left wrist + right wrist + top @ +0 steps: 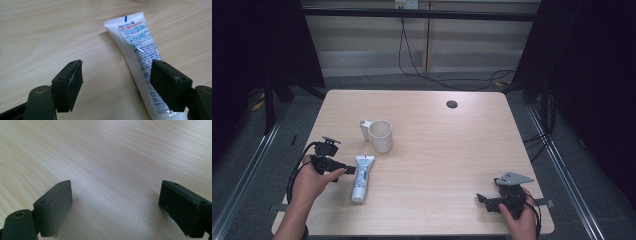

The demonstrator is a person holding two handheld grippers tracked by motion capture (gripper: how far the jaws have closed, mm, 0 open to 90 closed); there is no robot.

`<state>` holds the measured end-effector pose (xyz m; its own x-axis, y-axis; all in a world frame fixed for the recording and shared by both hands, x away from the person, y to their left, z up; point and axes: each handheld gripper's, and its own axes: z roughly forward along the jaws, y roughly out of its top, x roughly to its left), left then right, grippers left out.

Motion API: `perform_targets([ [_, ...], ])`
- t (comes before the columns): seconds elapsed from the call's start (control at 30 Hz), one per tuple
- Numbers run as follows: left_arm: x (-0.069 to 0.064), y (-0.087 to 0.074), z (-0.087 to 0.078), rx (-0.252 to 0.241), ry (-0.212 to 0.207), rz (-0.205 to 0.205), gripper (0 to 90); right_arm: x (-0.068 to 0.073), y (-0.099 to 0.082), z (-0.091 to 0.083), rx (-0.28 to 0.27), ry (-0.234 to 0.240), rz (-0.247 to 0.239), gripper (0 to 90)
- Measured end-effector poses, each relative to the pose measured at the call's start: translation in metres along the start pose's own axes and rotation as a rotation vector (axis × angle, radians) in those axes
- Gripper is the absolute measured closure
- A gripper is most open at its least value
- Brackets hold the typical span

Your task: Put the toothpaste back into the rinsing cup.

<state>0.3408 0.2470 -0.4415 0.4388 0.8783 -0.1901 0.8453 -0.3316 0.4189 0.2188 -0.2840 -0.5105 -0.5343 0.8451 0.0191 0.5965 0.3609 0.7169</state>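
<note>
A white toothpaste tube (362,177) with blue print lies flat on the wooden table (437,150), cap end toward the front edge. My left gripper (348,170) hovers just left of it, held in a hand, jaws open; in the left gripper view the tube (137,55) lies on the table beyond and partly behind the right jaw, with nothing between the pads. A cream mug (381,135) stands upright behind the tube. My right gripper (482,198) rests near the front right corner, open over bare wood (115,170).
A small white cylinder (365,129) stands against the mug's left side. A dark round grommet hole (452,104) sits near the table's far edge. Cables hang along the back wall, and dark curtains flank both sides.
</note>
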Motion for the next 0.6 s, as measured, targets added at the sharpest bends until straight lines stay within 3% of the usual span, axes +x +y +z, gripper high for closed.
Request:
perform_targets([
  [0.33, -0.012, 0.015, 0.001, 0.021, -0.005, 0.021, 27.1, 0.0, 0.0, 0.0, -0.001, 0.002, 0.0, 11.1],
  [0.6, -0.023, 0.024, 0.005, 0.059, 0.004, -0.006, 27.2, 0.0, 0.0, 0.0, 0.0, 0.0, 0.0, 11.1],
])
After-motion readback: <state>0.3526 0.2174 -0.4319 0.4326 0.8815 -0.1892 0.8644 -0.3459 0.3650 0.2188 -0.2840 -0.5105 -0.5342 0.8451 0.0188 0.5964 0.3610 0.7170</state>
